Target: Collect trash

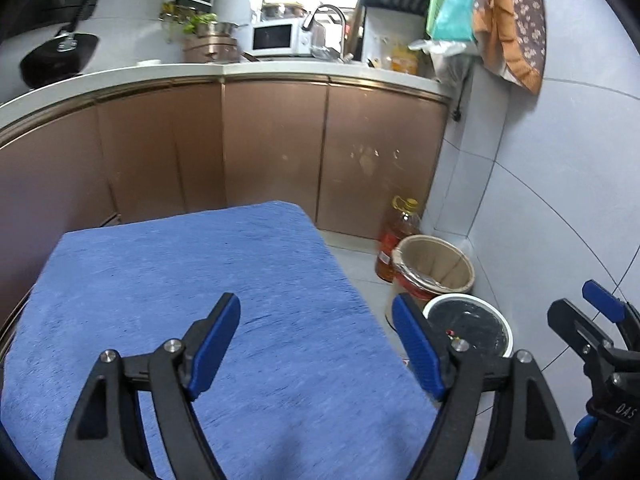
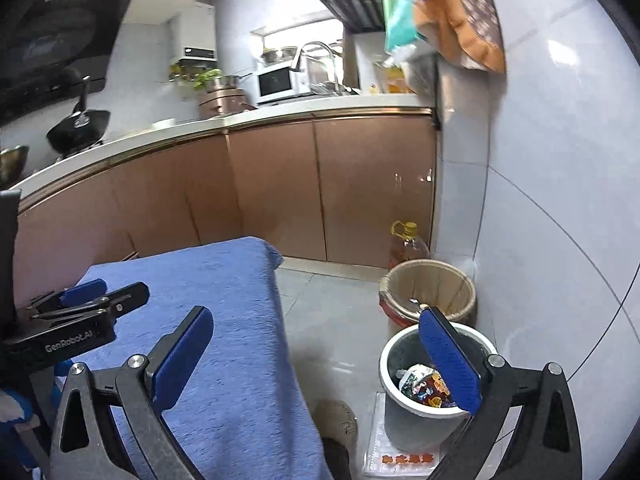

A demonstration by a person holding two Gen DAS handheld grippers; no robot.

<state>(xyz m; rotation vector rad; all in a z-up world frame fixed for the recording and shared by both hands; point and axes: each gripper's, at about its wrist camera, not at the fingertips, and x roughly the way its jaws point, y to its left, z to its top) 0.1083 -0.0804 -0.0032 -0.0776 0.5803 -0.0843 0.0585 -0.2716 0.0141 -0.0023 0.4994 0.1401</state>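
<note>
The left claw (image 1: 316, 322) hangs wide and empty over the blue cloth (image 1: 192, 272) (white bin (image 1: 506, 326) just beside).

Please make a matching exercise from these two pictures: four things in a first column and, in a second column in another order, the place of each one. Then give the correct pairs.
Things
1. cooking oil bottle
2. snack wrappers
3. microwave oven
4. blue cloth

Places
A. spread over the table
B. on the counter, beside the tap
C. on the floor, behind the tan bin
D. inside the white bin

Pairs: 1-C, 2-D, 3-B, 4-A
</note>
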